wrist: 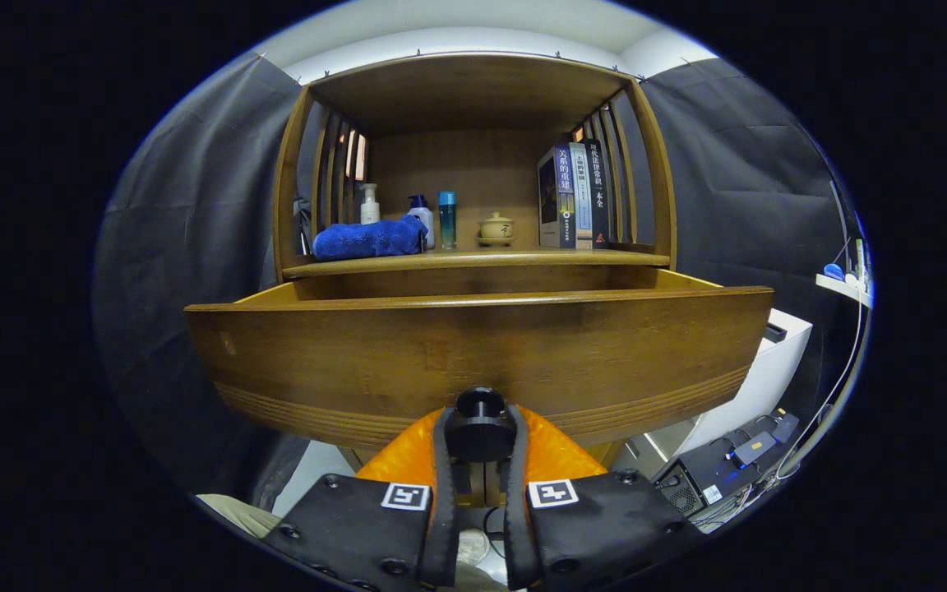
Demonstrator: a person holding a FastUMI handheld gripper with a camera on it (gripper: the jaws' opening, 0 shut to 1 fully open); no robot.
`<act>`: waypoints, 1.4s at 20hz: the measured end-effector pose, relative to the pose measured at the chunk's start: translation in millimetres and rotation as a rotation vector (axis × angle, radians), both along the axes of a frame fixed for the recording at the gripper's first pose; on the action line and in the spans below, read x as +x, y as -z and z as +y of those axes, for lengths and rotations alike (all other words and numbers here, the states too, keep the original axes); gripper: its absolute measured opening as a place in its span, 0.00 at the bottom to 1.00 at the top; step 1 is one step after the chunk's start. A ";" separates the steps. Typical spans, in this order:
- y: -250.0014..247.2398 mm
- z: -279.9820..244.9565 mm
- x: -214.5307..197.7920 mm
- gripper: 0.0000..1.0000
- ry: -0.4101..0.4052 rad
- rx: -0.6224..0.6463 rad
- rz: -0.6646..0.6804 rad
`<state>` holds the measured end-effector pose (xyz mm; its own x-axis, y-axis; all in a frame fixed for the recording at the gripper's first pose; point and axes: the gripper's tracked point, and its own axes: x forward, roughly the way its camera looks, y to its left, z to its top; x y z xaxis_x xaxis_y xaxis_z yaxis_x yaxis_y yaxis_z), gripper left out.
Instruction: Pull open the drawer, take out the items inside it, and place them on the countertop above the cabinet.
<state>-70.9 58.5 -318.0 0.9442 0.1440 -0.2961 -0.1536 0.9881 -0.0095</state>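
Gripper view showed my tongs (480, 440) clamped on the black knob (480, 411) of the drawer (473, 353), already pulled out below the countertop (473, 260), and I judged a slanted tug could slip them off

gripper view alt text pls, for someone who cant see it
The hand-held gripper is shut on the black knob of a pulled-out wooden drawer. On the countertop behind sit a blue towel, bottles, a small teapot and books.
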 end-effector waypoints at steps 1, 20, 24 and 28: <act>-0.7 -0.3 -1.4 0.30 0.000 0.002 -0.002; -1.4 -1.2 -17.7 0.47 0.041 -0.006 0.067; -14.9 -0.4 -17.4 0.52 0.052 0.023 0.080; -44.8 -2.3 -17.6 0.67 0.071 0.057 0.080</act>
